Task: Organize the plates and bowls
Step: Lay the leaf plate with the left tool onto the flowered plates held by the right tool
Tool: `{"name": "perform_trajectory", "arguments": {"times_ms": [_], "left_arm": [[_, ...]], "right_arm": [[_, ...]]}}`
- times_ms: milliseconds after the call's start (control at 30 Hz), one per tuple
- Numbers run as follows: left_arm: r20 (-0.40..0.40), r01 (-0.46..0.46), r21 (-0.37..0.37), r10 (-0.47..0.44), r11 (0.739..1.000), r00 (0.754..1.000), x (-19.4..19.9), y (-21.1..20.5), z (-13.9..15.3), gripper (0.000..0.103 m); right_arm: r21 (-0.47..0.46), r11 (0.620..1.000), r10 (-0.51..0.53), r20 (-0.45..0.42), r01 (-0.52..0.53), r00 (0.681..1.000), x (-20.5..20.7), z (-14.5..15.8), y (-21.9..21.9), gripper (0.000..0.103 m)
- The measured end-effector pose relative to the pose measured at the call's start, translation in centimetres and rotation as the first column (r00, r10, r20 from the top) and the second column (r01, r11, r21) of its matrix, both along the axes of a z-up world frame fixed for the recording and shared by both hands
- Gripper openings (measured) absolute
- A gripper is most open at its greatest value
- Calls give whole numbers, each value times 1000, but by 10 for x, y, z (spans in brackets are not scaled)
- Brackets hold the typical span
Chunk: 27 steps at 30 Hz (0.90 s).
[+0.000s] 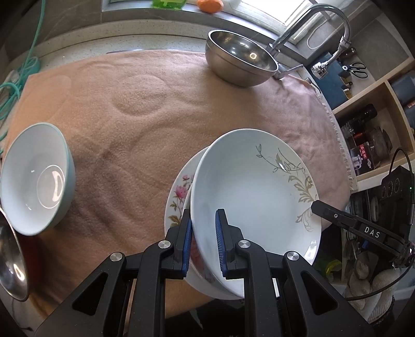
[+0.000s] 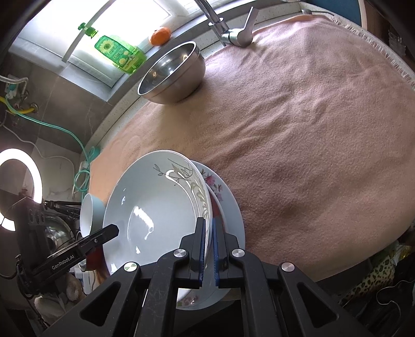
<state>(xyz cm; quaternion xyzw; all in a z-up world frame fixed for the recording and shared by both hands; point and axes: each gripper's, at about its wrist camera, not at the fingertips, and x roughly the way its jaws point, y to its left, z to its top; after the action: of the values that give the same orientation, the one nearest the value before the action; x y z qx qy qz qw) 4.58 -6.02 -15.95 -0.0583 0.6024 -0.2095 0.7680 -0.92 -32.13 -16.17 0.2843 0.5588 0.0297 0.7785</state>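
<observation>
Blue-padded left gripper (image 1: pixel 203 241) sat nearest the lens, pinching the near rim of the leaf-pattern plate (image 1: pixel 254 191). Right gripper (image 2: pixel 209 248) was clamped on the same plate's opposite rim, jaws pressed nearly together with only the thin edge between them. In the left wrist view its black finger showed at about 3 o'clock of the plate.

Plate was held tilted over the pink-flower plate (image 1: pixel 179 197), which lay on the pink towel (image 1: pixel 145 134) at the counter's near edge. Whether the two plates touched could not be told.

Other items in the left wrist view: pale blue bowl (image 1: pixel 36 178) at 9 o'clock, well apart; steel bowl (image 1: pixel 240 61) at 12 o'clock beside the faucet (image 1: pixel 324 23); the rim of another steel bowl (image 1: pixel 11 261) at 8 o'clock.

Judged step: stacking plates, the top one about to be set down. Next move likely called for levelling it, lowering it centred onto the flower plate, then letting go on both sides. Bowls looked yet to be nested.
</observation>
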Motion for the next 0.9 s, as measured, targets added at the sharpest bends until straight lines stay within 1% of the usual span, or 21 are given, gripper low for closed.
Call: {"name": "perform_trajectory", "arguments": {"times_ms": [467,633,767,833,900], "left_arm": [[-26,8,-5,-8,1000,1000,-2,-1,-10,15],[-30,12,-7,-12,1000,999,-4,-1,-11,15],[-35,12,-16,-13,1000,999,-4,0,-12,15],[-38,11,-18,-12,1000,999,-4,1,-12,15],[-37,14,-15,-14,1000,999,-4,0,-12,15]], "right_arm": [[13,1000,-15,-31,16,999,-10,-15,0,5],[-2,1000,-13,-28,13,1000,-12,-14,1,5],[7,1000,-14,-32,14,999,-13,-15,-1,5],[12,1000,-10,-32,10,999,-13,-15,0,8],[0,1000,-4,-33,4,999,-13,-14,1,8]]}}
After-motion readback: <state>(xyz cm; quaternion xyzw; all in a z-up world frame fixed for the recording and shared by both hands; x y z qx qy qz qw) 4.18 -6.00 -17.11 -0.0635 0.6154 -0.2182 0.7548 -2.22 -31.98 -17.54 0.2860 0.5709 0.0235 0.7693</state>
